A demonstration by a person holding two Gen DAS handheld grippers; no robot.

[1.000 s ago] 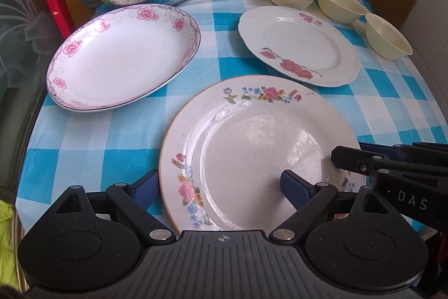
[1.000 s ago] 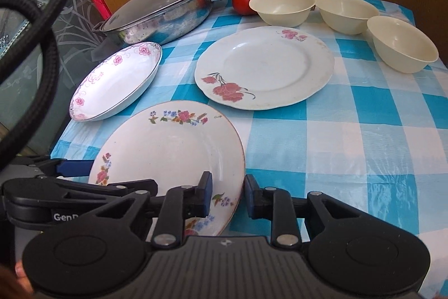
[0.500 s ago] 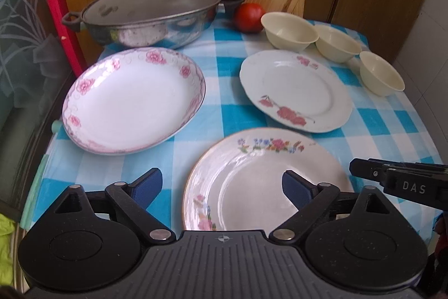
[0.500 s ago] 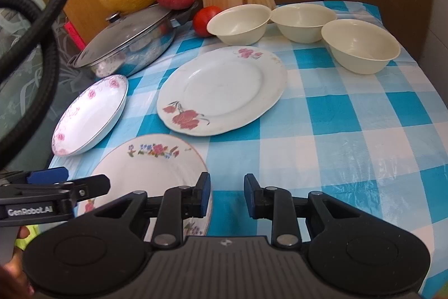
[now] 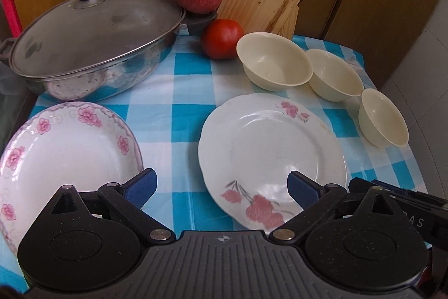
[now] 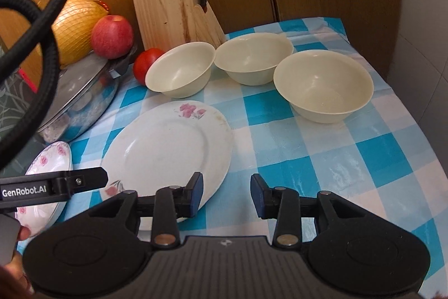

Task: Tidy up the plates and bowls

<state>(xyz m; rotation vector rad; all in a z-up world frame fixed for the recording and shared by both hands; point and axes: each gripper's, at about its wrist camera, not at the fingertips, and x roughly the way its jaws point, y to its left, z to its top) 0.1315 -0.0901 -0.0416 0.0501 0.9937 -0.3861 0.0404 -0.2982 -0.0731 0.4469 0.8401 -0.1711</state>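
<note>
Fingers of the left gripper (image 5: 221, 187) stand wide and empty, the right gripper (image 6: 226, 192) opening on nothing, with the red-flowered plate (image 5: 271, 156) flat on the table (image 6: 350, 159) just ahead, partly between the left fingers and left of the right pair.

We held our left tool (image 5: 221, 187) spread wide and empty, angled downward, while our right tool (image 6: 226, 194) beside it was opening, nothing between its fingers.
</note>
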